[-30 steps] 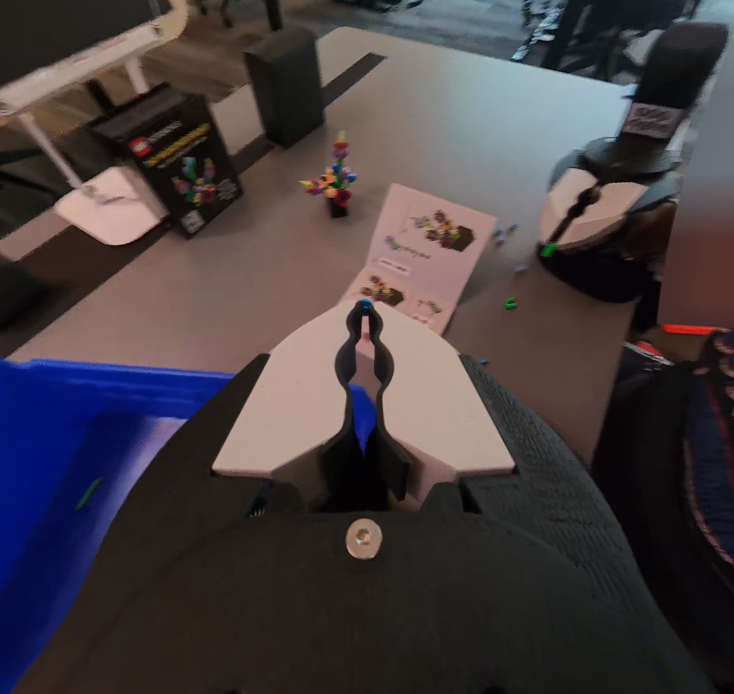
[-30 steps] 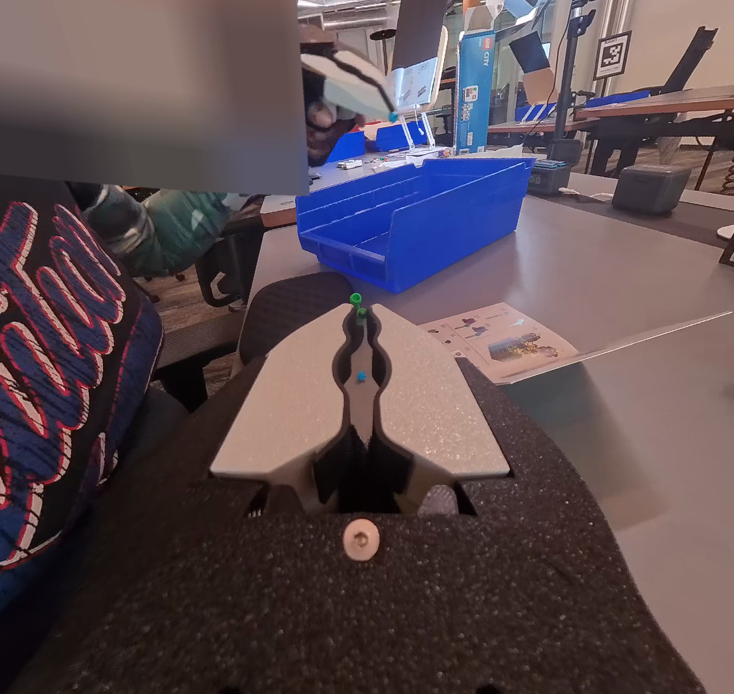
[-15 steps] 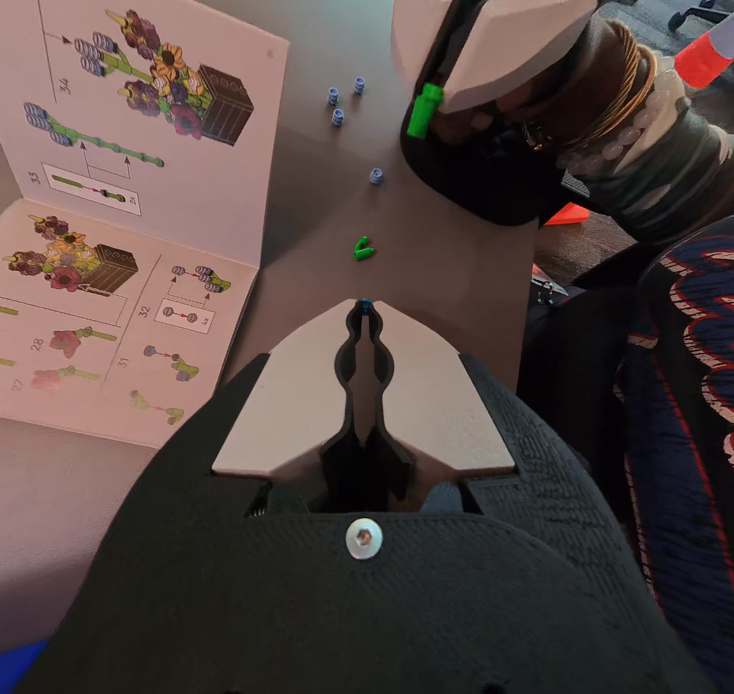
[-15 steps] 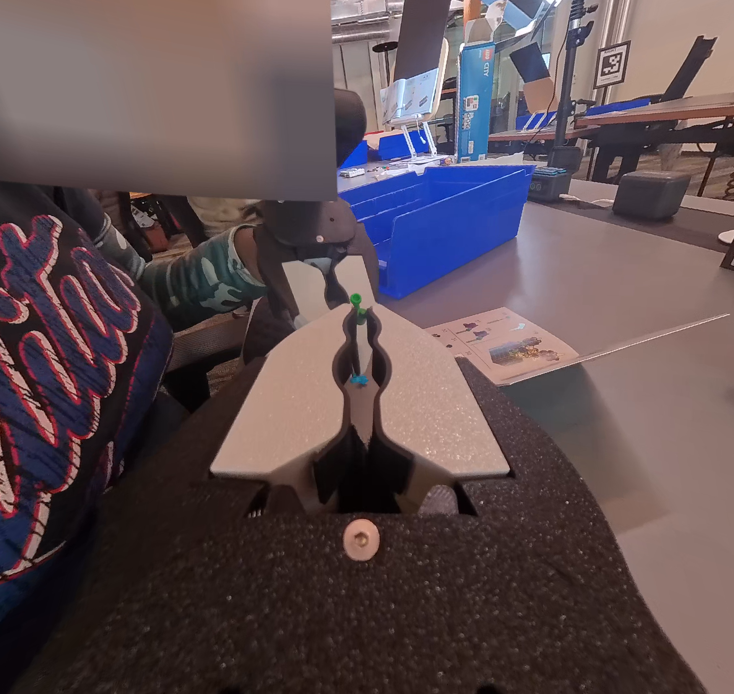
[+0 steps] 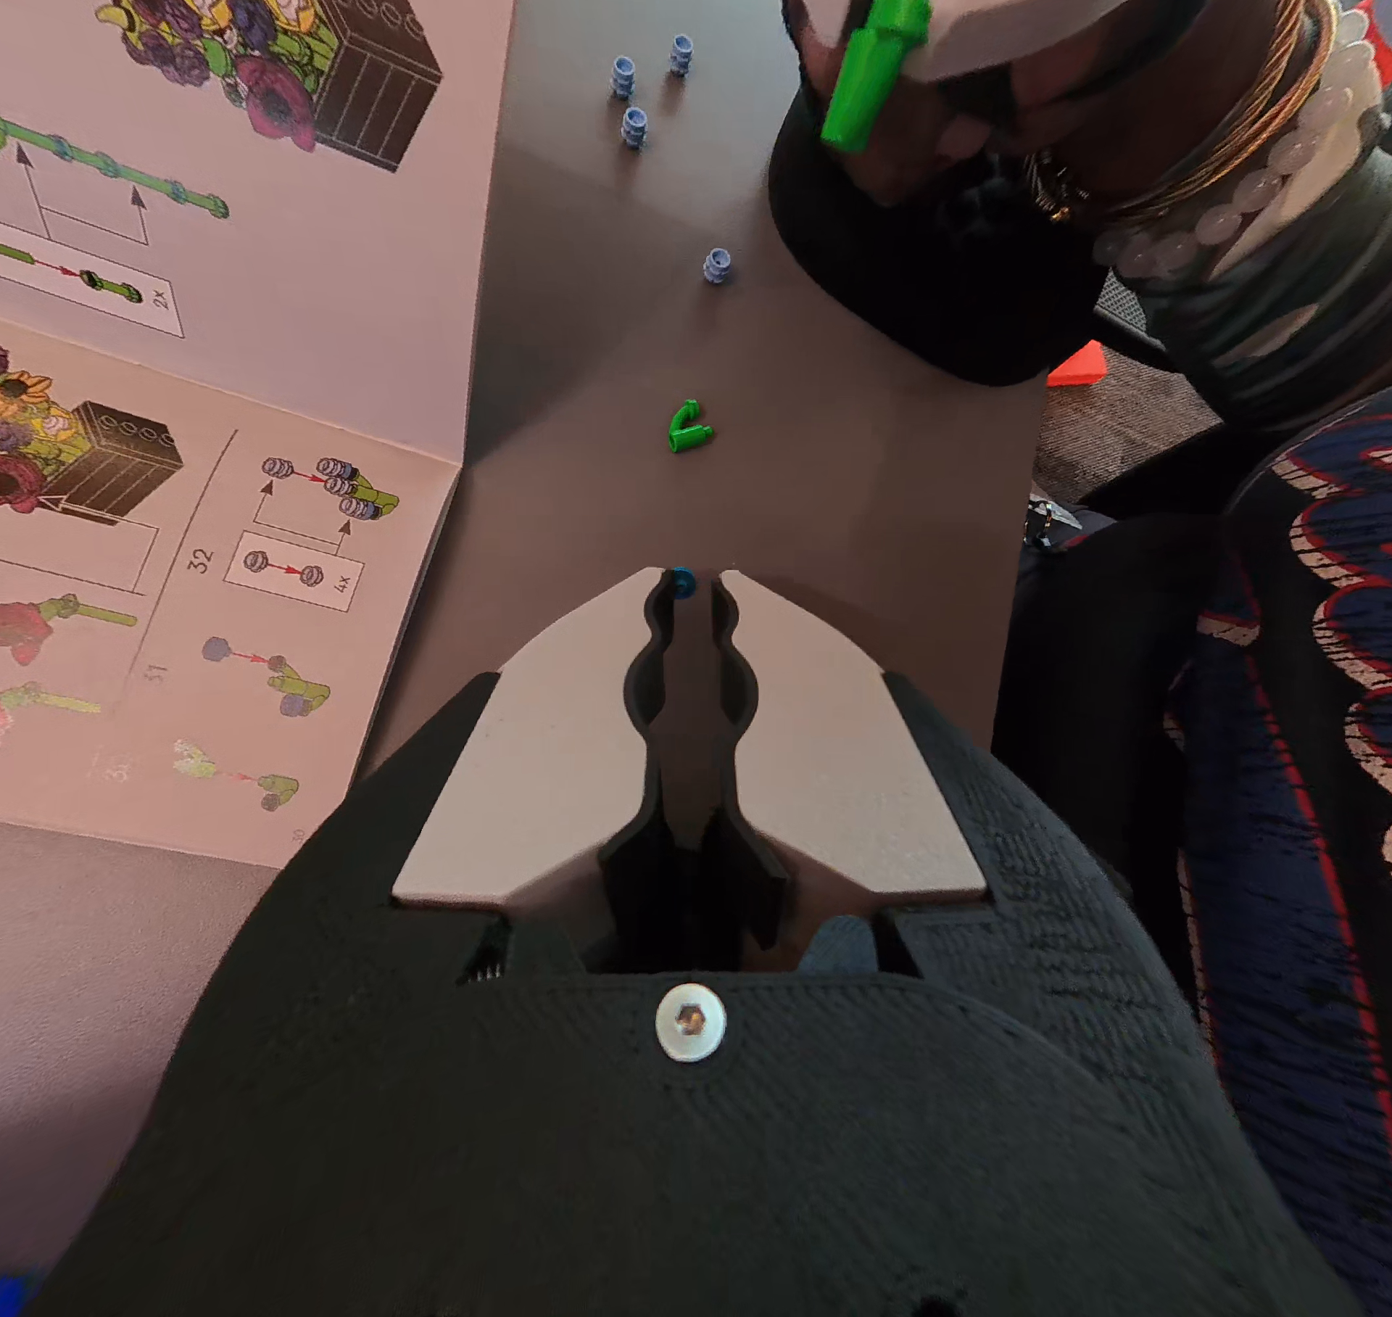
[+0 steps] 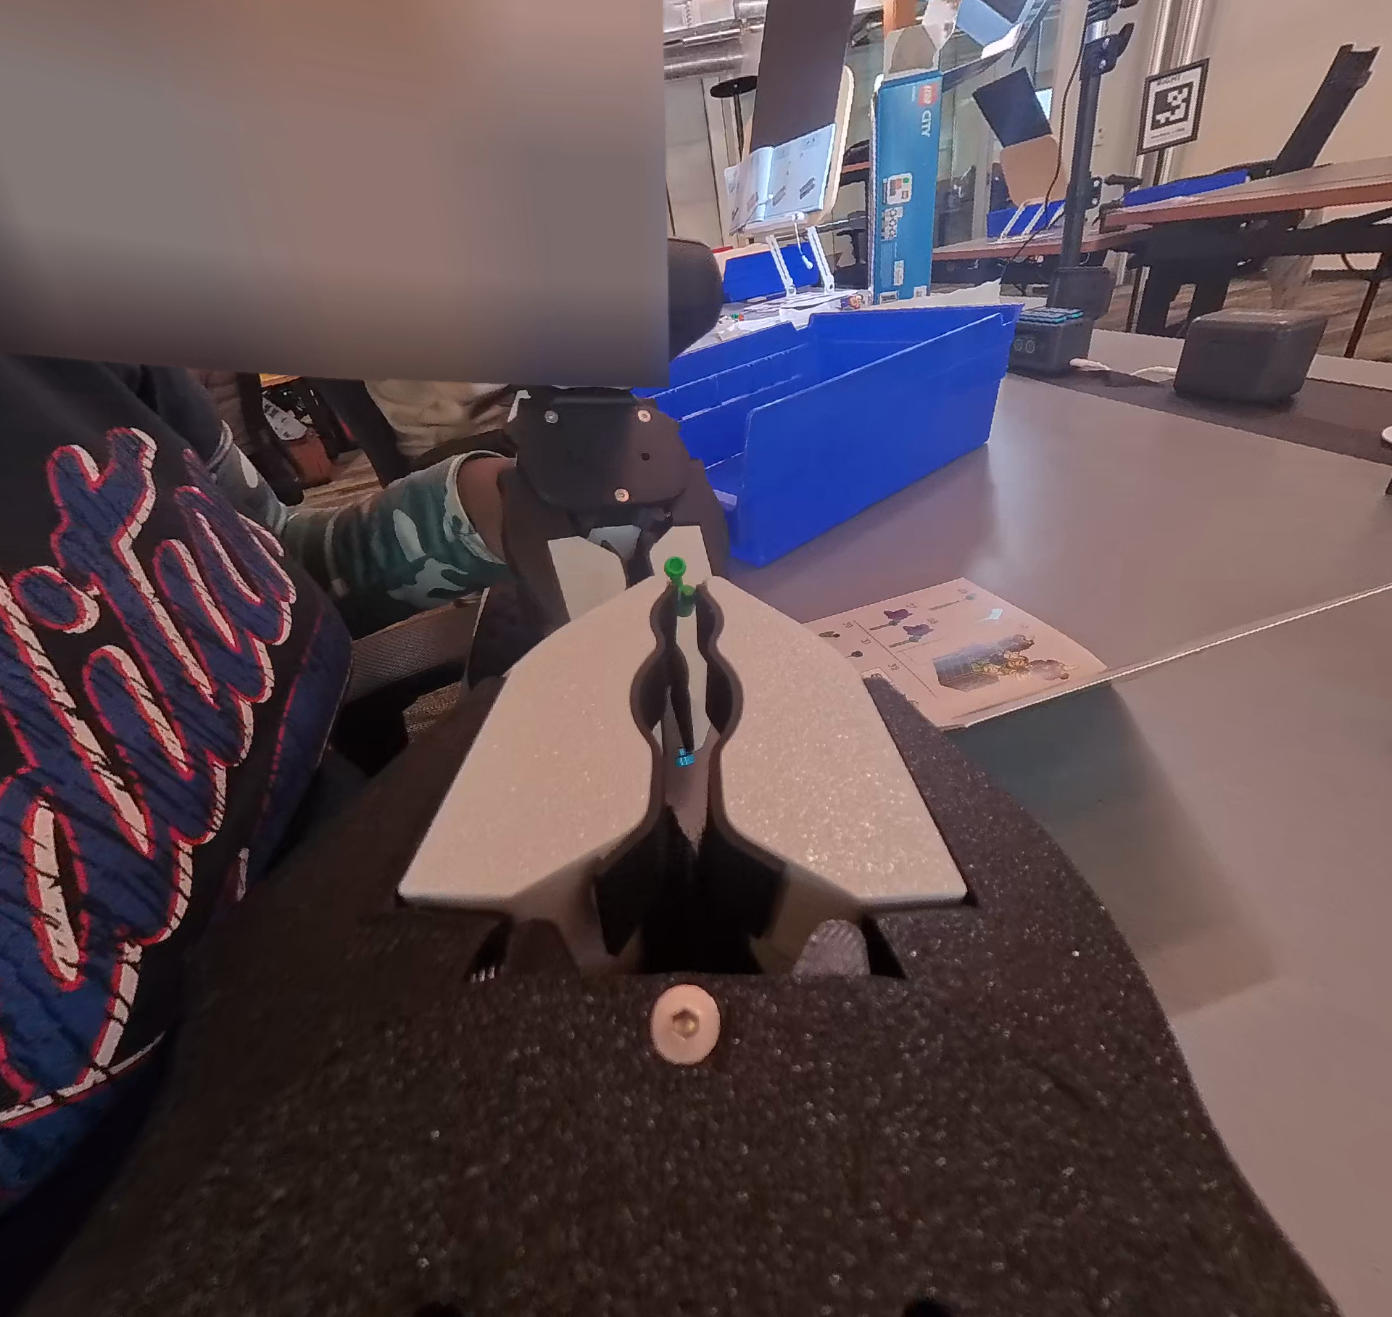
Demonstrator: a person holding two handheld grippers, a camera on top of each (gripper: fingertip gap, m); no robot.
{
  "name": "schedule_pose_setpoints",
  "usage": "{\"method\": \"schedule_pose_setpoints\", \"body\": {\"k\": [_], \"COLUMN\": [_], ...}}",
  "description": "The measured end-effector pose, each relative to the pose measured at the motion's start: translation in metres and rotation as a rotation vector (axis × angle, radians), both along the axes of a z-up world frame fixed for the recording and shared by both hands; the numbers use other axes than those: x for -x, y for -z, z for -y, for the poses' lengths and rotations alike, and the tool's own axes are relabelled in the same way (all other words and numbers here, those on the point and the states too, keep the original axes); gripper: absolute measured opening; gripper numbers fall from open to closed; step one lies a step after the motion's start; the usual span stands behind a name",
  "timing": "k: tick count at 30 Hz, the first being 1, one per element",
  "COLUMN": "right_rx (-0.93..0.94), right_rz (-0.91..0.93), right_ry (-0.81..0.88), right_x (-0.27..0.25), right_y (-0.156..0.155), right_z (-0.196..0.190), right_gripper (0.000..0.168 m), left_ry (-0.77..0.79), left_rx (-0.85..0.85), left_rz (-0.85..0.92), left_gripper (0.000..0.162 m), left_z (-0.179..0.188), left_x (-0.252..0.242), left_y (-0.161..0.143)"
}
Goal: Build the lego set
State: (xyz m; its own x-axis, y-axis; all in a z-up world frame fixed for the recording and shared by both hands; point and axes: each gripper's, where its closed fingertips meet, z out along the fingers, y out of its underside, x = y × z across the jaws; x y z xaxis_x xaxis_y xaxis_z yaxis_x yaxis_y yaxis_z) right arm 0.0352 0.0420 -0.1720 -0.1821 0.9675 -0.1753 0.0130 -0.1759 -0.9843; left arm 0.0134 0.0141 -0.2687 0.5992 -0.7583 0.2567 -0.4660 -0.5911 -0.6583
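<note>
Over the near edge of the grey table (image 5: 618,346), the left gripper (image 5: 691,578) points downward with its fingers a narrow gap apart; a tiny blue piece (image 5: 682,581) sits against the left fingertip, touching that side only, with bare space between it and the right fingertip, so whether it is truly gripped cannot be told. Just ahead of those tips a small bent green piece (image 5: 688,428) lies on the table, and farther on four little pale blue pieces (image 5: 715,265) are scattered, three close together and one apart, nearer the green piece. To the left an open instruction booklet (image 5: 248,346) lies with its far page tilted up. At the upper right of the left wrist view the right gripper (image 5: 889,15) hangs over the table edge, its fingers closed on a green rod-shaped piece (image 5: 866,75) that sticks out past its tips; a wrist with beaded and metal bracelets (image 5: 1235,135) is behind it. From the right wrist view the same green piece (image 6: 679,588) stands pinched at the very tips, and beyond it the left gripper shows from the front with the blue piece at its end. Behind, a blue plastic bin (image 6: 866,467) sits on the table near the booklet.
</note>
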Motion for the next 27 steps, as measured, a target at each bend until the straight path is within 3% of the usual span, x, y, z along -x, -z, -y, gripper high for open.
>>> {"method": "schedule_pose_setpoints", "body": {"k": [10,19,24,27], "right_rx": [0.004,0.003,0.0,-0.006], "right_rz": [0.003,0.005,0.004,0.009], "right_ry": [0.0,0.002,0.0,-0.002], "right_x": [0.0,0.001,0.001,0.002], "right_y": [0.0,0.001,0.0,0.001], "right_z": [-0.001,-0.001,-0.001,0.0], "right_gripper": [0.004,0.005,0.005,0.005], "left_ry": [-0.001,0.06,0.044,0.011], "left_rx": [0.05,0.082,-0.012,-0.165], "left_rz": [0.033,-0.04,0.051,0.183], "left_gripper": [0.021,0.039,0.04,0.038], "left_z": [0.004,0.011,0.004,-0.004], "left_x": [0.003,-0.001,-0.002,0.0], "left_y": [0.002,0.011,-0.009,-0.034]}}
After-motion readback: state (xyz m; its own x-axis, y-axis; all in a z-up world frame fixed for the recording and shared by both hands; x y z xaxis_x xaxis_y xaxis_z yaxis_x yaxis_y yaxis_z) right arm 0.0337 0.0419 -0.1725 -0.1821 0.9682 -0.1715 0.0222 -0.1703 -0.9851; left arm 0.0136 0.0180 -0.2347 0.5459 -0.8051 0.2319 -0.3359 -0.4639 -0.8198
